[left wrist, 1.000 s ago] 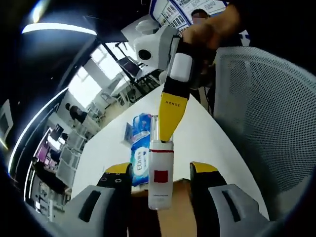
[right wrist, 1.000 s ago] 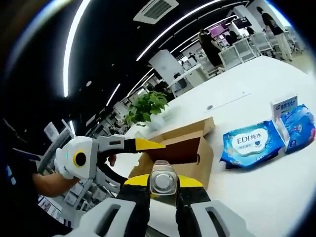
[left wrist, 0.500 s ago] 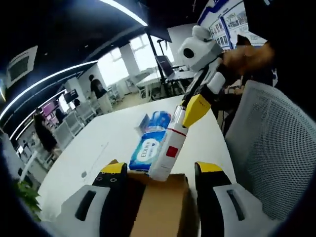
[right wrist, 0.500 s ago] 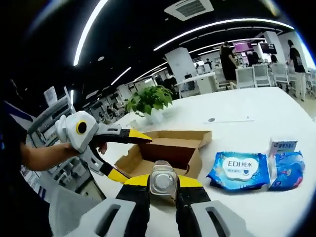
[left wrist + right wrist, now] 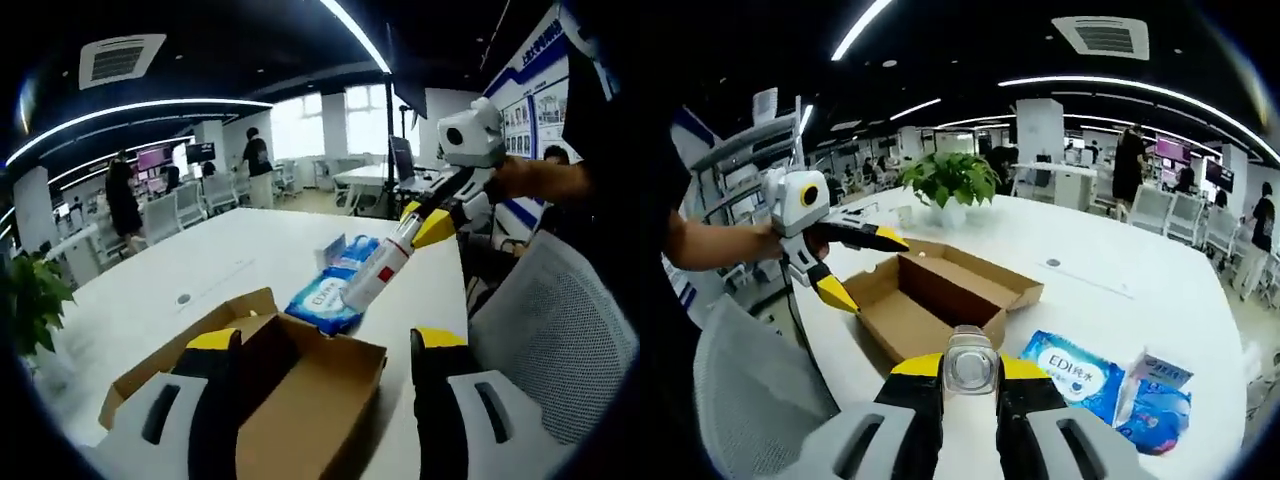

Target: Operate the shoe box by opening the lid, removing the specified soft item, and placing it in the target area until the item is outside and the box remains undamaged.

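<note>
— Tongs first, please: what does each one do?

— My right tongs [image 5: 970,372] are clamped on a white bottle [image 5: 381,275], gripped at one end, so from the right gripper view I look straight at its round end between the jaws. My left tongs [image 5: 327,345] are apart and carry nothing; in the right gripper view they hang open beside the box [image 5: 932,303].

— Where is the bottle now?

— Outside the box, in the air above the surface [image 5: 1110,270]. In the left gripper view its free end points down toward the blue wipes pack [image 5: 327,297], which lies just beside the box.

— Why are the left tongs near the box?

— I think to keep it steady, so the cardboard does not slide or tear. I cannot tell if they touch it. The lid is open and the inside looks empty, with no damage that I can see.

— And what remains?

— I judge only the setting down. The bottle is held by one end, so it may swing; a slow lowering seems wise.
</note>
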